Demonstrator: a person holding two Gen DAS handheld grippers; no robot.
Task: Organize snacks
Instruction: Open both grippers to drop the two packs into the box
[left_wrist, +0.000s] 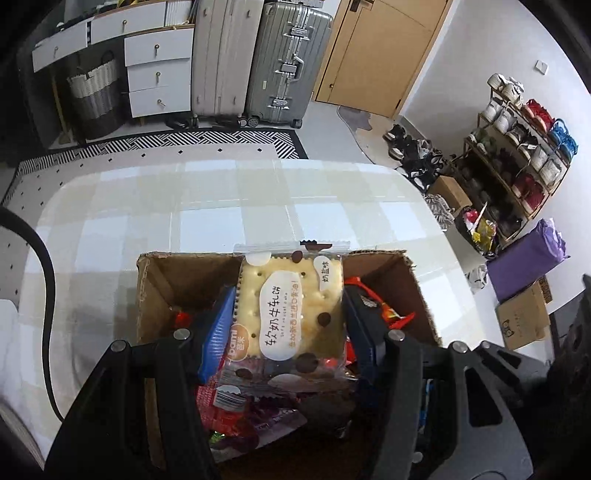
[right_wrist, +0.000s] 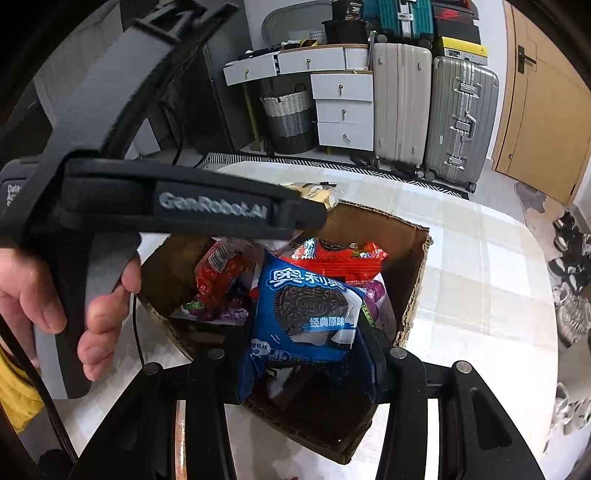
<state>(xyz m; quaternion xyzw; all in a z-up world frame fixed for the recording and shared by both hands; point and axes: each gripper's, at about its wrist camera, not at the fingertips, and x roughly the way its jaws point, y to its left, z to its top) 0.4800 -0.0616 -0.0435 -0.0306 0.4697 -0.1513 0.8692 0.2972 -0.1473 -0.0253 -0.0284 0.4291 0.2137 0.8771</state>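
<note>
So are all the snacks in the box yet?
Nearly. Several packets already lie in the cardboard box. The left claw holds a cracker pack over it, the right claw a blue Oreo pack. Both need dropping in.

The cardboard box (left_wrist: 155, 273) looks matt with rough torn edges; the cracker packet (left_wrist: 291, 306) and Oreo packet (right_wrist: 306, 314) are glossy plastic film.

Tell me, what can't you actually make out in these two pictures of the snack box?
- Bottom of the cardboard box: both views, covered by snacks and grippers.
- Snacks under the cracker packet: left wrist view, mostly hidden by it and the left gripper.
- Cracker packet: right wrist view, only a corner shows behind the left gripper.
- Small print on the blue Oreo packet: too blurred.
</note>
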